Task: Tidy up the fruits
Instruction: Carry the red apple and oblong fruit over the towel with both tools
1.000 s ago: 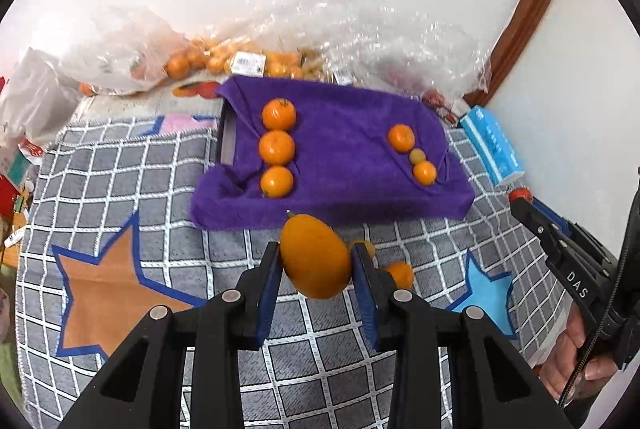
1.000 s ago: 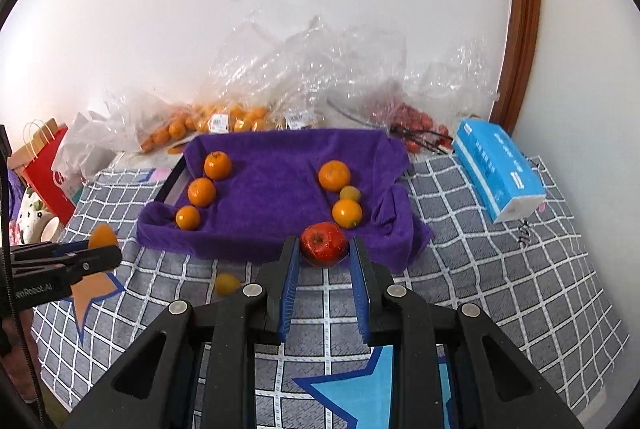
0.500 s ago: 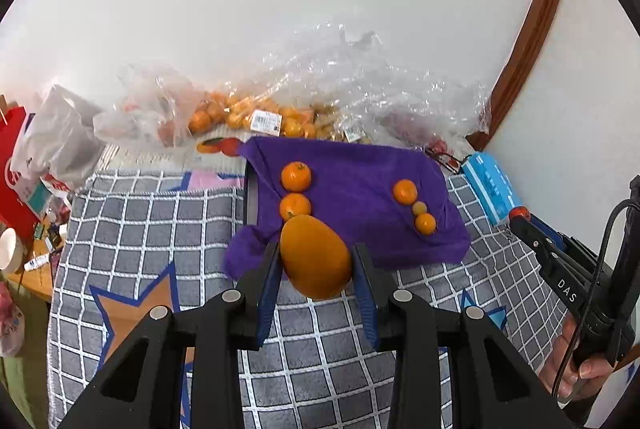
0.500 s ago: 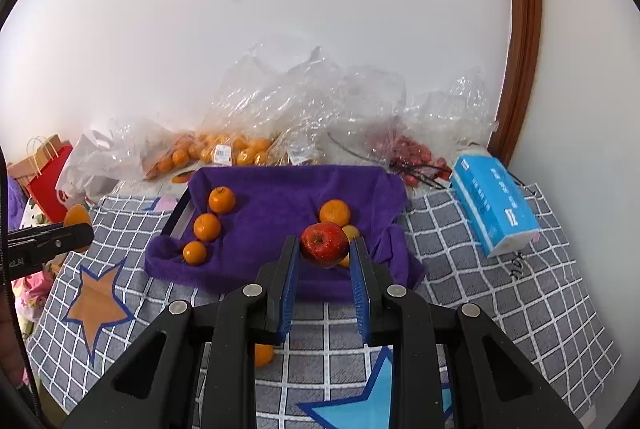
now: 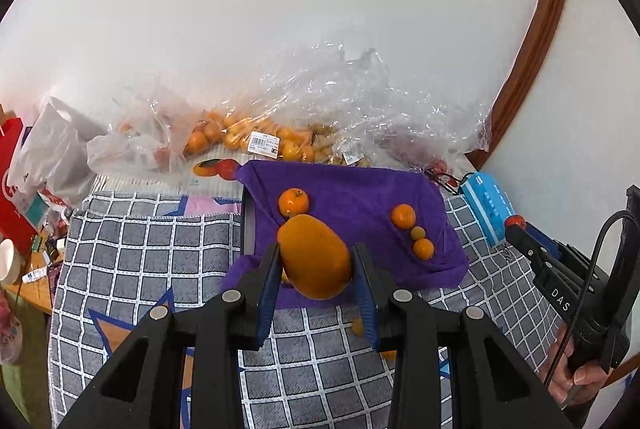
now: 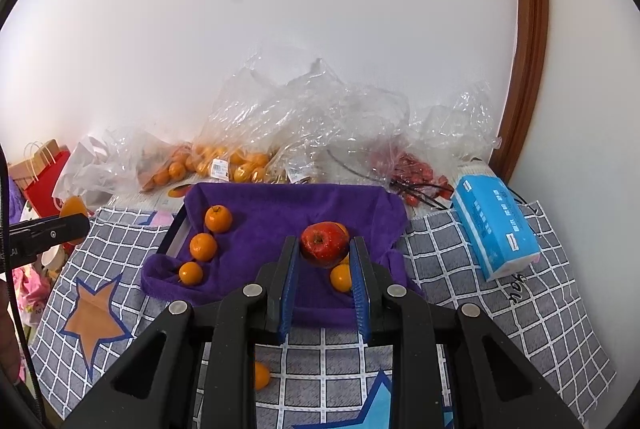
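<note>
Carrying fruit toward the purple towel: the step in hand, judged from both views.

Left wrist view. Left gripper [image 5: 316, 265]: clamped on a mango [image 5: 315, 256], large, orange, held clear of the checked cloth [image 5: 132, 253] that covers the worktop. Purple towel [image 5: 356, 197]: spread over a dark tray, ahead of and below the mango. On it, a tangerine [image 5: 293, 201] at left, partly behind the mango; at right a short line of a tangerine [image 5: 403, 216], a small yellowish fruit [image 5: 417, 232] and another tangerine [image 5: 423, 248]. Loose fruit on the checked cloth just under the gripper, partly hidden. Bags of fruit [image 5: 240, 137] along the wall.

Right wrist view. Right gripper [image 6: 324, 261]: closed on a red apple [image 6: 324, 244], held above the right part of the purple towel [image 6: 280, 205]. Left column of three tangerines [image 6: 218, 218] runs down the towel; one orange fruit [image 6: 342, 278] shows under the apple. Stray orange fruit [image 6: 261, 375] on the cloth near the gripper's base. Tissue pack [image 6: 496, 225] at right, well apart.

Next move, as a judgement: each fruit wants a bare patch of towel, lowered until it rests, then released; the mango may roll.
</note>
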Motion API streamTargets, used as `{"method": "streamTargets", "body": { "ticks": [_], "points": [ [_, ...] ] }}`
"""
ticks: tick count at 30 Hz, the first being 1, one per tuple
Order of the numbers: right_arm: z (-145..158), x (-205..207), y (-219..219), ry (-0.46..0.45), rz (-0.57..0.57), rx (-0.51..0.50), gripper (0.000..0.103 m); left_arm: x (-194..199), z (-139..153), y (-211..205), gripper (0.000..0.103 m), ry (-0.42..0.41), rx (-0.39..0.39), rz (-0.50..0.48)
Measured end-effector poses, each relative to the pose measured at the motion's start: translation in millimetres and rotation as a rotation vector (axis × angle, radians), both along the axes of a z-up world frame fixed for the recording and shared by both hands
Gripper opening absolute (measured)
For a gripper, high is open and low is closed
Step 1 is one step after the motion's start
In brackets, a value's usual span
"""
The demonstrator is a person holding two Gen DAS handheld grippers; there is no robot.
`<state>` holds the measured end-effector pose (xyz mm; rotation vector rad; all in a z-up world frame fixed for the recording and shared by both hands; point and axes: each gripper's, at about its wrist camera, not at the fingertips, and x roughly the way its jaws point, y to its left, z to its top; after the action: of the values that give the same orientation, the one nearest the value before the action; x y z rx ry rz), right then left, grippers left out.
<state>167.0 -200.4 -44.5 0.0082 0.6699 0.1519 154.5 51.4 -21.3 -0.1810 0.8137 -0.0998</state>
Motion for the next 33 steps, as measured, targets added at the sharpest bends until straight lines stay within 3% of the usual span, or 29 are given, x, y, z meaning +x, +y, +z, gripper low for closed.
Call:
{"method": "streamTargets", "body": {
  "ticks": [24, 33],
  "points": [
    [-20, 44, 10, 0.036, -0.005, -0.012, 0.025, 52, -18, 6, 0.033, 0.038, -0.026, -0.022],
    [-37, 66, 16, 0.071, 0.009, -0.016, 0.025, 74, -25, 25, 0.033, 0.046, -0.046, 0.016]
  ]
}}
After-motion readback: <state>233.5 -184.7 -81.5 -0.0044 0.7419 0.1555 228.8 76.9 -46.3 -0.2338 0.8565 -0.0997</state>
